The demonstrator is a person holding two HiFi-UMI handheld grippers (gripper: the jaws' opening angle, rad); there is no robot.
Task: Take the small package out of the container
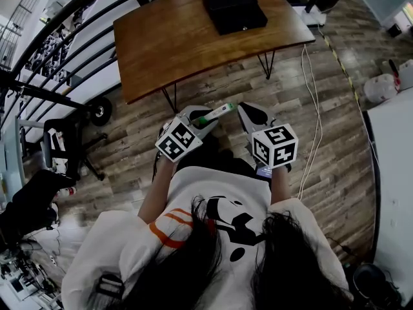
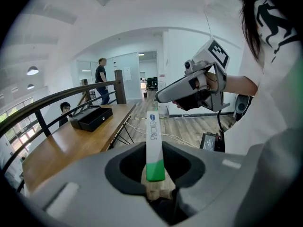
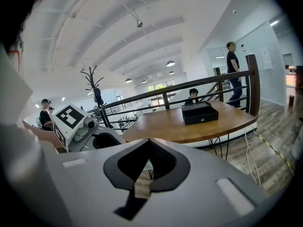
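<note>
A slim white and green small package (image 1: 216,113) sticks out forward from my left gripper (image 1: 201,118), which is shut on its green end (image 2: 154,167). Both grippers hang close to the person's chest, well short of the table. My right gripper (image 1: 248,110) is beside the left one, jaws together with nothing between them. In the left gripper view the right gripper (image 2: 163,96) shows just past the package tip. The container, a black box (image 1: 233,8) with its lid down, rests at the far end of the wooden table (image 1: 174,44); it also shows as the black box (image 3: 200,112).
A dark curved railing (image 1: 58,24) runs behind the table at the left. White cables (image 1: 313,115) trail across the wood floor at the right, near a white counter (image 1: 393,173). A black chair (image 1: 61,144) stands at the left. People stand beyond the railing (image 3: 232,56).
</note>
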